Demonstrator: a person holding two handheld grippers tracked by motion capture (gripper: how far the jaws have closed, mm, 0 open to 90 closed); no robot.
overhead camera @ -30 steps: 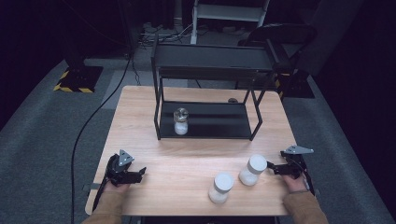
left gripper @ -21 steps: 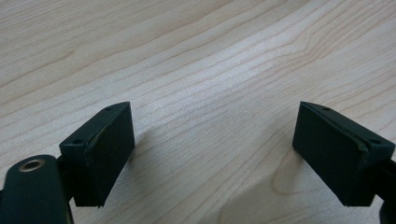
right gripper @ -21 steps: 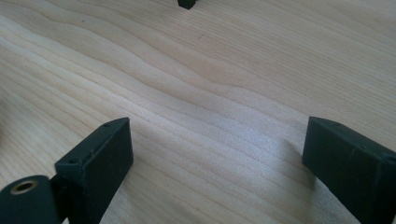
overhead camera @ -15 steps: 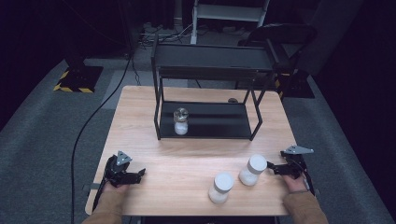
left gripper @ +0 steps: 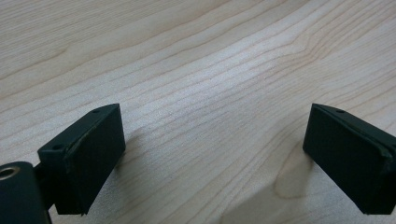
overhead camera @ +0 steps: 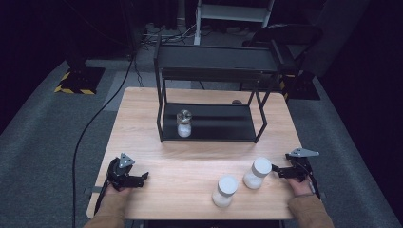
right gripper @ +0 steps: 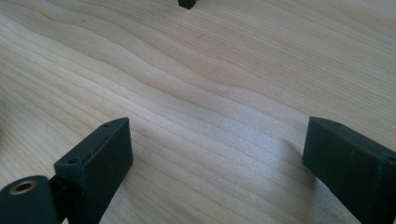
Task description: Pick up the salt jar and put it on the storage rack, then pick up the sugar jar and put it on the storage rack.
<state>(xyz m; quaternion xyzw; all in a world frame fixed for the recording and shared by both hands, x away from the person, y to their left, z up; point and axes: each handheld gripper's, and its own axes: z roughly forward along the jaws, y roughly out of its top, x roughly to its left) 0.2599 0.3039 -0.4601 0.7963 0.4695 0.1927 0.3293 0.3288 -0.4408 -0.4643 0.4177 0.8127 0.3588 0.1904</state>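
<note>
My left gripper rests on the wooden table near its front left corner. Its jaws have just been opening and now stand wide apart over bare wood, with nothing between them. My right gripper lies at the front right, open as well, its tips just right of a white lidded jar without touching it. A second white jar stands to the left of the first, closer to the front edge. A clear jar sits on the lower shelf of a black rack.
The black two-level rack takes up the back half of the table, and one of its feet shows at the top of the right gripper view. A black cable runs across the floor on the left. A chair stands behind the rack.
Both hands, the jars and the rack keep their places. In the high view the left jaws look about the same at this size.
</note>
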